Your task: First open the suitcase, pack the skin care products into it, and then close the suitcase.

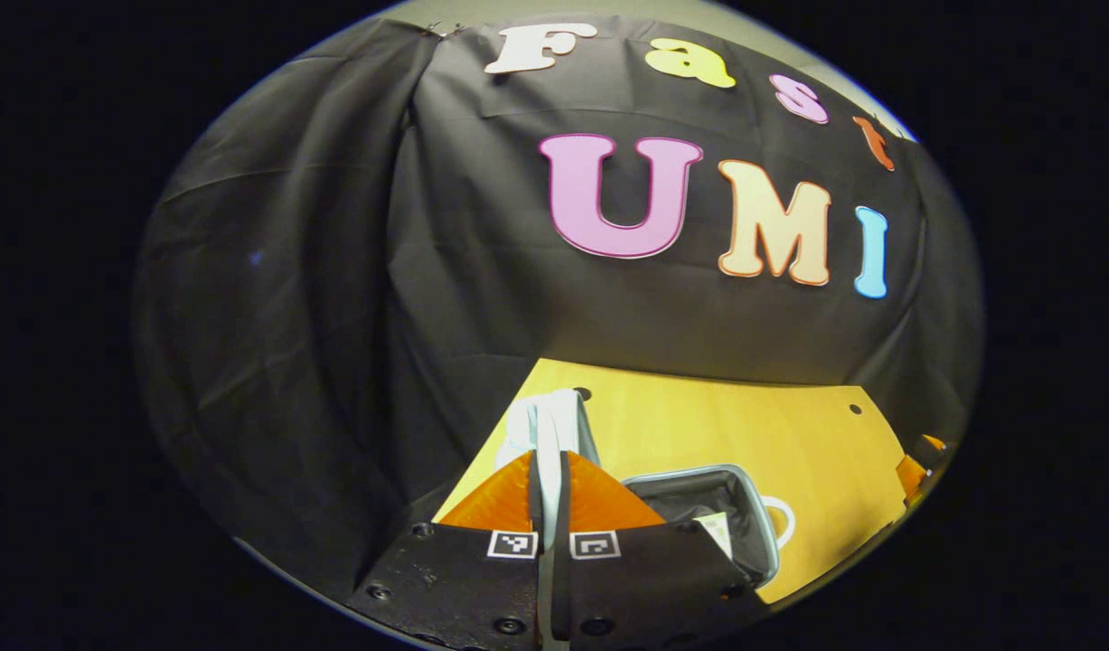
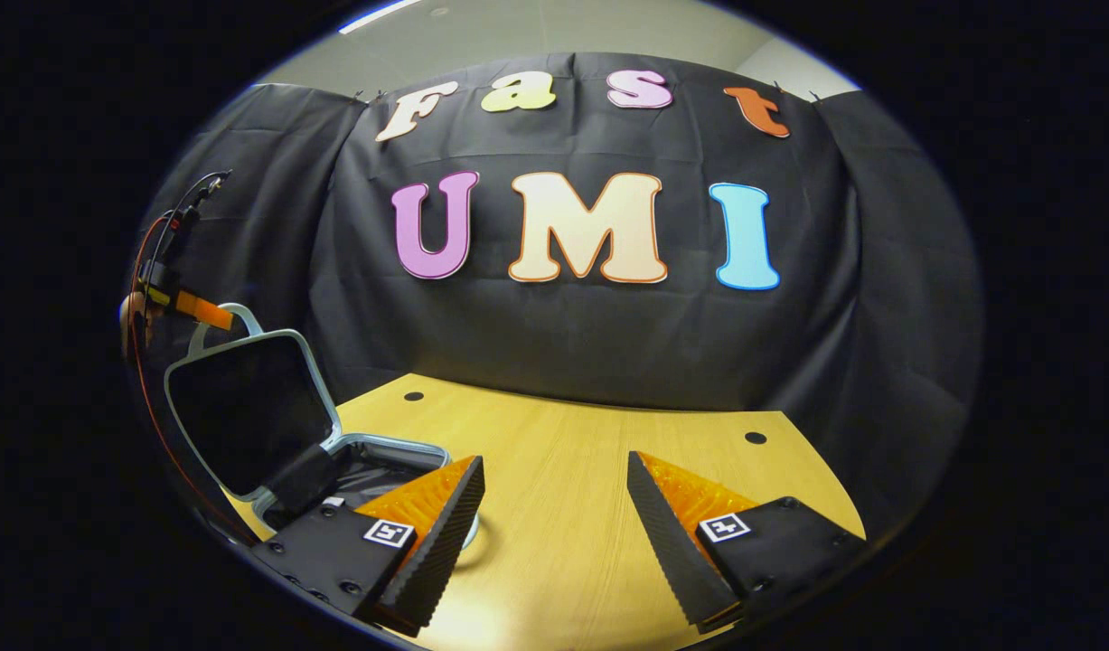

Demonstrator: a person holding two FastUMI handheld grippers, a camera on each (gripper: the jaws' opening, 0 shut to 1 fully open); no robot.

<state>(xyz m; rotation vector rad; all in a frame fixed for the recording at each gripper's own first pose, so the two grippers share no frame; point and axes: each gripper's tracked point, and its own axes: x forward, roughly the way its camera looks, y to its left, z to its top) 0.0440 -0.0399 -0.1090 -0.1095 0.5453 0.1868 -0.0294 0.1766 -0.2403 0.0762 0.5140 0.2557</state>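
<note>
we've got the left gripper [image 1: 549, 506] clamped on the suitcase lid [image 2: 247, 411] handle [image 1: 547, 425], propping it up for packing; right gripper [image 2: 554, 506] hangs wide open, empty

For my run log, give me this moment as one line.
suitcase: open | lid: raised, pinched by left gripper | right gripper: open, empty, over table

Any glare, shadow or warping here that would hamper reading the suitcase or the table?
Left gripper view: fisheye bends the yellow wooden table; the open grey-rimmed suitcase has a dark, shadowed interior; the left claw grips its raised lid handle. Right gripper view: a bright sheen on the table between the open right claw fingers; the lid's lining is near black.
</note>
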